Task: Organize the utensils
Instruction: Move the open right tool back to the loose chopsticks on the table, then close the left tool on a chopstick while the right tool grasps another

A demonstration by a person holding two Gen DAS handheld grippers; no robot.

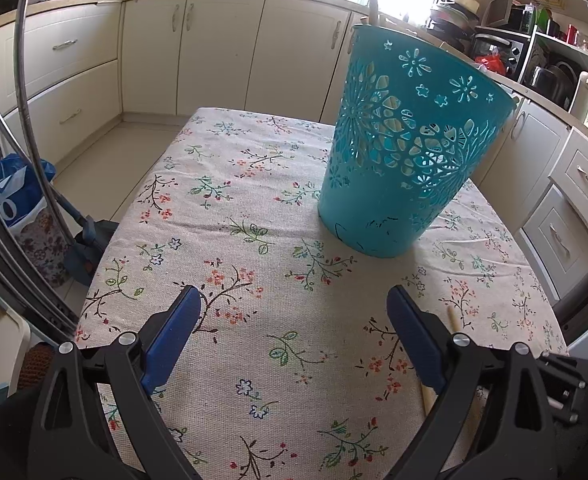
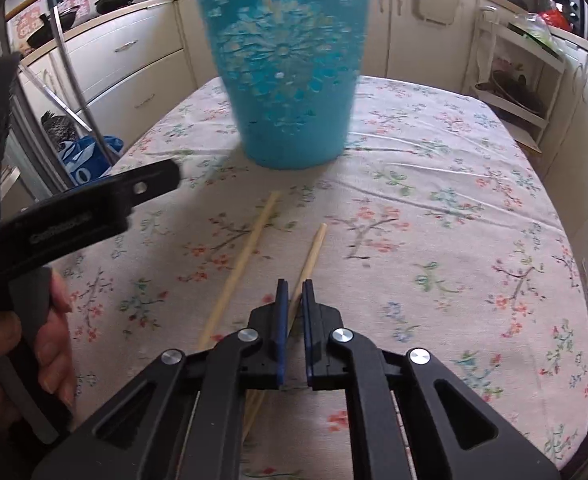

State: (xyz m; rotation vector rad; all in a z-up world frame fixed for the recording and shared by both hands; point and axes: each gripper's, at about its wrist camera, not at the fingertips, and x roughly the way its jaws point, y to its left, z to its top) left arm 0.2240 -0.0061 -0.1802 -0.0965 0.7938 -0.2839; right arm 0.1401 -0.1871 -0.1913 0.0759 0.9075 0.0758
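A teal cut-out basket (image 1: 394, 160) (image 2: 286, 80) stands upright on the floral tablecloth (image 1: 234, 200) (image 2: 454, 220), with a wooden stick (image 1: 373, 0) poking out of its top. Two wooden chopsticks lie on the cloth in front of it. My right gripper (image 2: 295, 286) is shut on the right chopstick (image 2: 314, 252), which runs forward from between the blue pads. The left chopstick (image 2: 246, 252) lies free beside it. My left gripper (image 1: 294, 296) hovers open over bare cloth with nothing between its fingers; its black body (image 2: 94, 200) shows at the left of the right wrist view, held by a hand (image 2: 54, 340). A chopstick tip (image 1: 452, 320) peeks beside its right finger.
Cream kitchen cabinets (image 1: 214, 48) ring the table. A blue bag (image 1: 10, 196) and metal poles (image 2: 74, 80) stand on the floor at the left. An open shelf unit (image 2: 514, 80) is at the far right, and appliances (image 1: 502, 44) crowd the counter.
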